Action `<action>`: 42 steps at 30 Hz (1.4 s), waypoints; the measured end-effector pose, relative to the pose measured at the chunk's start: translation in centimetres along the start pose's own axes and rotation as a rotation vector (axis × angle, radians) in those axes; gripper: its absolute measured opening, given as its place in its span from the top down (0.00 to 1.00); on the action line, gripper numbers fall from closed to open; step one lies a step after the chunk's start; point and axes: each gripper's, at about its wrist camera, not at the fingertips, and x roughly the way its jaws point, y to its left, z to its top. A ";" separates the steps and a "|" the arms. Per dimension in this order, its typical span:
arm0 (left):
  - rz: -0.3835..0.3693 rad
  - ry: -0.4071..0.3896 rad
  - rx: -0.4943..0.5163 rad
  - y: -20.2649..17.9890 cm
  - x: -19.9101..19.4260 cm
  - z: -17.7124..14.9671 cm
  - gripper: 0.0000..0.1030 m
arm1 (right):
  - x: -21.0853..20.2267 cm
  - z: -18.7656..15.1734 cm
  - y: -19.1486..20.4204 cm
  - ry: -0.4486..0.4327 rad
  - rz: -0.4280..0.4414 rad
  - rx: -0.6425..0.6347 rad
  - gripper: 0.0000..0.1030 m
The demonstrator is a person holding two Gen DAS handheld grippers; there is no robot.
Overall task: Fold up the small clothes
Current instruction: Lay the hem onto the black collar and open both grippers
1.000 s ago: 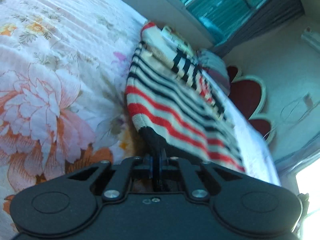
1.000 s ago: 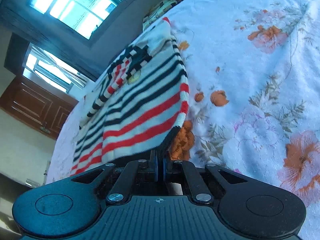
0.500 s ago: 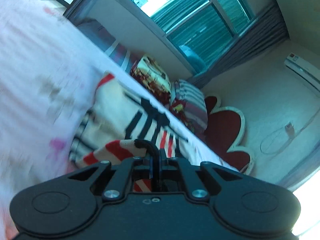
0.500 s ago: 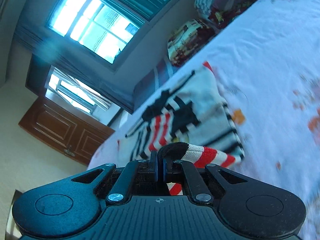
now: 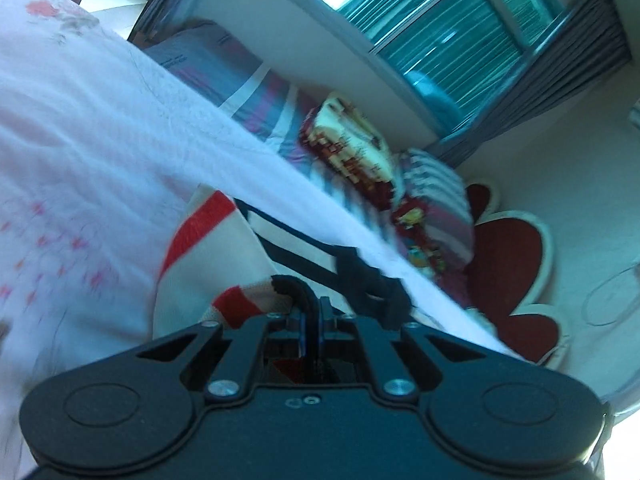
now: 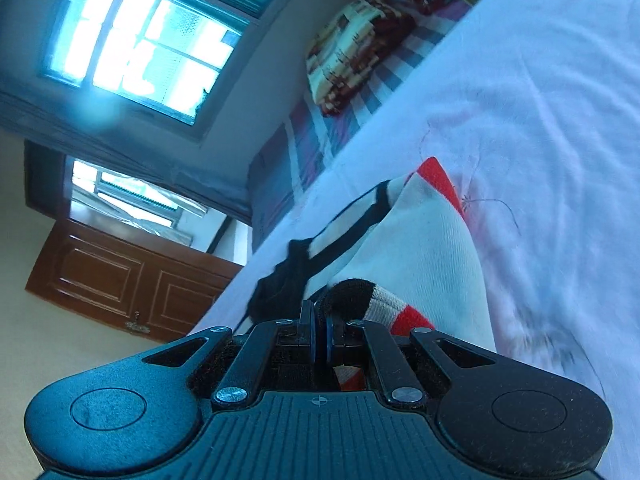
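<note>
So at this point both grippers were pinched tight on the sweater's dark hem, one corner each. Left gripper (image 5: 313, 312) had its jaws closed right down with the black ribbed edge curling out over the top, and the right gripper (image 6: 319, 322) was the same deal, jaws together on the cuff-like band with a bit of red and white stripe poking out beside it.

The sweater (image 6: 416, 248) lay on the bed (image 6: 540, 100), with the held hem sitting over the cream upper part, so I'd call this mid-fold, bottom half being brought over the top. Pillows (image 5: 352, 148) sat well beyond it by the headboard.

Next move, I figured, was to lower both corners evenly near the red collar edge, keep the hem straight between the grippers, then let go together. Left view was pretty blurry, so I couldn't tell how well the edges lined up.
</note>
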 end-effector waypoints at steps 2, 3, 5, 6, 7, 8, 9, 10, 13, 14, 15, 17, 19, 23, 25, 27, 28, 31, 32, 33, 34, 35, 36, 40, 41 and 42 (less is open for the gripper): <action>-0.005 0.015 0.020 0.4 1.7 0.7 0.94 | 1.9 1.2 -0.9 -0.012 0.023 -0.026 0.96; 0.008 0.015 0.038 0.5 2.4 1.0 0.88 | 2.7 1.6 -1.0 -0.021 0.025 -0.041 0.93; 0.020 -0.013 0.059 0.6 2.9 1.5 0.62 | 3.7 2.3 -1.0 -0.046 -0.008 -0.083 0.34; 0.015 -0.038 0.063 0.6 2.8 1.6 0.42 | 3.6 2.2 -0.8 -0.087 -0.017 -0.122 0.29; 0.020 -0.073 0.071 0.6 2.6 1.8 0.38 | 3.5 2.3 -0.7 -0.113 -0.012 -0.149 0.29; 0.014 -0.095 0.078 0.5 2.5 2.1 0.38 | 3.4 2.4 -0.7 -0.125 -0.006 -0.153 0.29; 0.001 -0.099 0.076 0.5 2.4 2.3 0.38 | 3.2 2.5 -0.9 -0.137 0.003 -0.154 0.29; -0.003 -0.100 0.085 0.5 2.4 2.5 0.40 | 3.1 2.4 -0.6 -0.148 -0.006 -0.179 0.29; 0.028 -0.085 0.218 -0.7 2.5 2.6 0.41 | 3.0 1.7 0.5 -0.130 -0.041 -0.282 0.30; 0.046 -0.068 0.273 -1.3 3.0 2.7 0.41 | 3.1 1.4 0.9 -0.117 -0.057 -0.325 0.30; 0.072 -0.049 0.321 -1.7 3.5 2.5 0.41 | 3.6 0.8 1.5 -0.099 -0.085 -0.382 0.30; 0.099 0.002 0.399 -2.4 4.7 2.2 0.48 | 5.0 -0.2 2.1 -0.057 -0.149 -0.476 0.47; 0.160 0.044 0.489 -3.2 5.9 1.5 0.62 | 7.1 -1.8 2.6 -0.010 -0.225 -0.575 0.57; 0.253 0.015 0.584 -3.8 6.4 0.0 0.87 | 9.1 -4.7 3.2 -0.027 -0.358 -0.757 0.95; 0.233 -0.018 0.559 -3.8 5.7 0.0 0.96 | 9.0 -5.4 3.1 -0.049 -0.357 -0.766 0.97; 0.244 -0.077 0.565 -4.5 4.9 -0.2 0.96 | 8.6 -5.6 3.1 -0.109 -0.371 -0.775 0.97; 0.242 -0.112 0.564 -4.8 4.4 -0.2 0.96 | 8.2 -5.4 3.0 -0.145 -0.360 -0.760 0.97; 0.265 -0.154 0.553 -5.5 4.3 0.5 0.96 | 7.7 -4.7 2.8 -0.205 -0.367 -0.728 0.97; 0.295 -0.150 0.549 -5.4 4.8 0.6 0.96 | 8.2 -4.7 2.4 -0.191 -0.394 -0.721 0.97; 0.316 -0.128 0.538 -5.0 5.6 0.8 0.96 | 8.9 -4.6 1.8 -0.171 -0.433 -0.720 0.97; 0.346 -0.092 0.529 -4.4 6.5 0.8 0.96 | 9.6 -4.6 1.1 -0.139 -0.463 -0.705 0.97; 0.361 -0.069 0.504 -3.6 7.1 0.7 0.95 | 9.8 -4.6 0.5 -0.136 -0.455 -0.686 0.97; 0.354 -0.076 0.493 -3.5 7.1 0.6 0.95 | 9.7 -4.6 0.4 -0.141 -0.447 -0.667 0.97; 0.374 -0.077 0.485 -3.8 6.5 1.3 0.64 | 9.1 -4.7 1.3 -0.149 -0.458 -0.685 0.81; 0.363 -0.111 0.473 -4.1 5.5 1.2 0.57 | 8.6 -5.1 1.9 -0.178 -0.452 -0.706 0.71; 0.353 -0.162 0.481 -4.8 4.7 0.8 0.53 | 8.1 -5.4 2.7 -0.199 -0.434 -0.734 0.70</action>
